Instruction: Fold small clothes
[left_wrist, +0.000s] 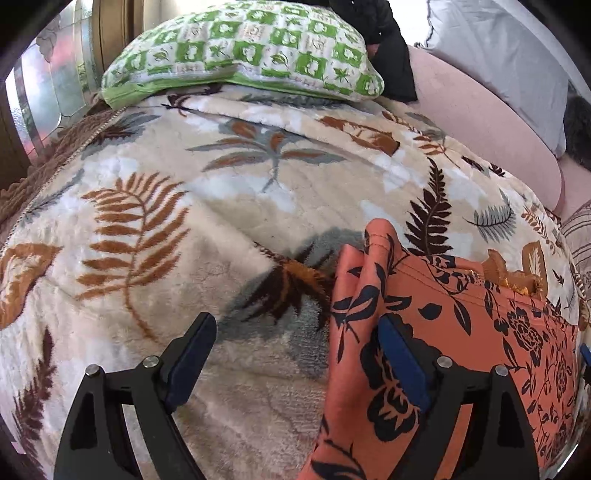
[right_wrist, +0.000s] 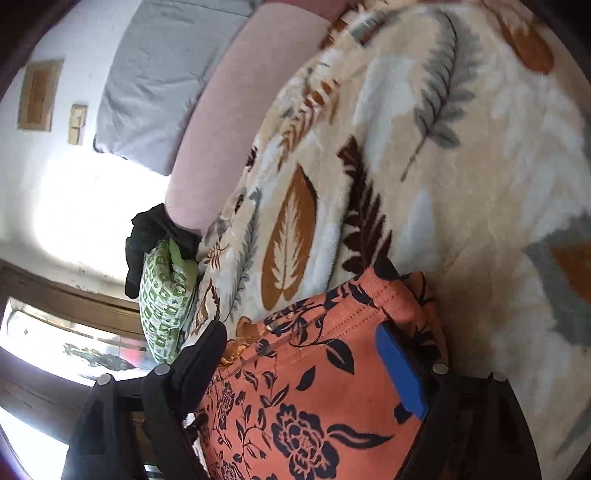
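An orange garment with a dark floral print lies on a leaf-patterned blanket. In the left wrist view it fills the lower right. My left gripper is open, its right finger over the garment's left edge and its left finger over the blanket. In the right wrist view the garment lies between the fingers of my right gripper, which is open wide. The view is tilted. I cannot tell whether the fingers touch the cloth.
A green-and-white checked pillow lies at the blanket's far end with a dark cloth beside it. A pink cushion and a grey pillow lie at the far right. A window is beyond the bed.
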